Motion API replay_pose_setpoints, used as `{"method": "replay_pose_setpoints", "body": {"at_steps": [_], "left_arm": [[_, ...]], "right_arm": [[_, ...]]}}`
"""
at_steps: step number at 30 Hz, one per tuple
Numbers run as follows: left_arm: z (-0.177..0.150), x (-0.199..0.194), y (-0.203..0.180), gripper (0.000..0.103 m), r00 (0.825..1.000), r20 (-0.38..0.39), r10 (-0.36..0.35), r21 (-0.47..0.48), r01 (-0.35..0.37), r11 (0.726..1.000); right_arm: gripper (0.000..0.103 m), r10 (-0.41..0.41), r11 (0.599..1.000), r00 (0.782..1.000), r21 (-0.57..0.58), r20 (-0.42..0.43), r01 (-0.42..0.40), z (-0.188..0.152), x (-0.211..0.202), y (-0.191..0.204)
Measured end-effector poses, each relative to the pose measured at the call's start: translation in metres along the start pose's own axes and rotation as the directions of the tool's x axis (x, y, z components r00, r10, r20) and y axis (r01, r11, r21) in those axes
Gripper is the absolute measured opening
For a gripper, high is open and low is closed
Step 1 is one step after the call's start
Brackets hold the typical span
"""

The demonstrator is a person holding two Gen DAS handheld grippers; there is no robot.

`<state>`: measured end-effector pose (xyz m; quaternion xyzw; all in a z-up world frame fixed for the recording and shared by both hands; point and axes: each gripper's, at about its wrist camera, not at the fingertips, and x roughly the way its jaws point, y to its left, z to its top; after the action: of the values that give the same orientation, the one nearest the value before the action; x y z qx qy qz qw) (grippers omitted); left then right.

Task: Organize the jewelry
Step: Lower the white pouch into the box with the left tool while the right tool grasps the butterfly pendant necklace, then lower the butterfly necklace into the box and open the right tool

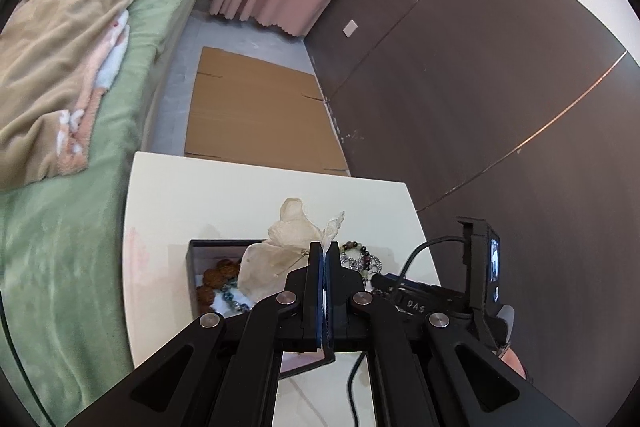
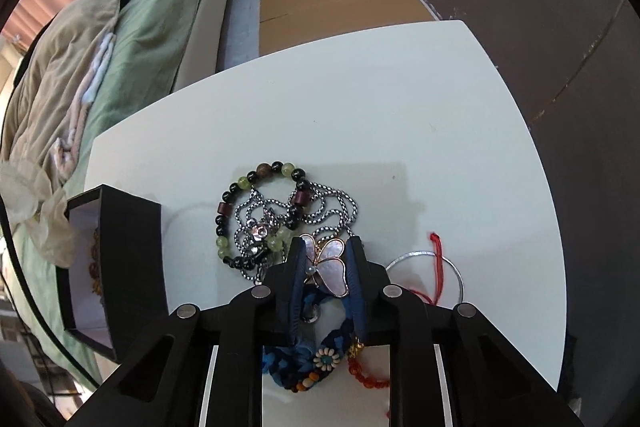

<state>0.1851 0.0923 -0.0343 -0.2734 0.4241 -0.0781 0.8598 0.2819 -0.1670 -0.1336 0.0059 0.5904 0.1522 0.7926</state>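
Observation:
My left gripper [image 1: 324, 247] is shut on a cream organza pouch [image 1: 280, 255] and holds it above a black jewelry box [image 1: 194, 259] that contains brown bead and dark pearl bracelets [image 1: 218, 277]. My right gripper [image 2: 326, 245] has its jaws on either side of a mother-of-pearl butterfly pendant [image 2: 328, 265] on the white table [image 2: 400, 127]. Whether the pads touch the pendant I cannot tell. A green and black bead bracelet [image 2: 256, 179] and a silver chain [image 2: 328, 207] lie just beyond it. A blue braided bracelet [image 2: 304, 367], red beads [image 2: 368, 379] and a silver hoop with red thread [image 2: 440, 259] lie nearer.
The black box [image 2: 132, 259] and the pouch [image 2: 44, 223] show at the left in the right wrist view. A green bed [image 1: 60, 227] borders the table's left. Flat cardboard [image 1: 256, 111] lies on the floor beyond. A dark wall [image 1: 500, 87] stands at the right.

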Motion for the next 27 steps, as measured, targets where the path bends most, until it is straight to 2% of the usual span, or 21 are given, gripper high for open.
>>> {"method": "replay_pose_setpoints", "body": {"at_steps": [7,12,13,15,16,17,19,27], "left_arm": [[-0.006,-0.002,0.007,0.0,1.0,-0.029,0.01,-0.017,-0.011,1.0],[-0.008,0.003,0.013,0.004,0.997,-0.075,-0.005,-0.045,0.002,0.999],[-0.009,0.004,0.015,0.009,0.996,-0.091,0.002,-0.049,-0.007,0.999],[-0.009,0.002,0.017,0.036,0.996,-0.087,0.019,-0.053,-0.023,0.998],[-0.009,-0.002,0.019,0.061,0.997,-0.069,0.025,-0.06,-0.03,0.998],[-0.008,-0.007,0.021,0.075,0.999,-0.047,0.026,-0.066,-0.029,0.997],[-0.007,-0.018,0.023,0.076,1.0,-0.003,0.027,-0.07,-0.027,0.997],[-0.002,-0.039,0.042,0.076,0.998,0.038,0.056,-0.115,-0.052,0.992]], "right_arm": [[0.022,0.072,0.996,0.996,0.042,0.06,-0.074,-0.005,-0.029,-0.001],[0.022,0.165,0.985,0.977,0.028,0.134,-0.17,-0.006,-0.053,0.01],[0.022,0.188,0.981,0.971,0.02,0.146,-0.192,-0.006,-0.057,0.014],[0.022,0.219,0.975,0.962,0.004,0.16,-0.223,-0.006,-0.061,0.021],[0.022,0.24,0.97,0.956,-0.006,0.167,-0.242,-0.007,-0.064,0.025],[0.022,0.262,0.965,0.95,-0.02,0.172,-0.263,-0.007,-0.066,0.031],[0.022,0.304,0.953,0.936,-0.052,0.179,-0.3,-0.007,-0.069,0.042],[0.022,0.419,0.905,0.895,-0.155,0.151,-0.397,-0.01,-0.069,0.095]]}}
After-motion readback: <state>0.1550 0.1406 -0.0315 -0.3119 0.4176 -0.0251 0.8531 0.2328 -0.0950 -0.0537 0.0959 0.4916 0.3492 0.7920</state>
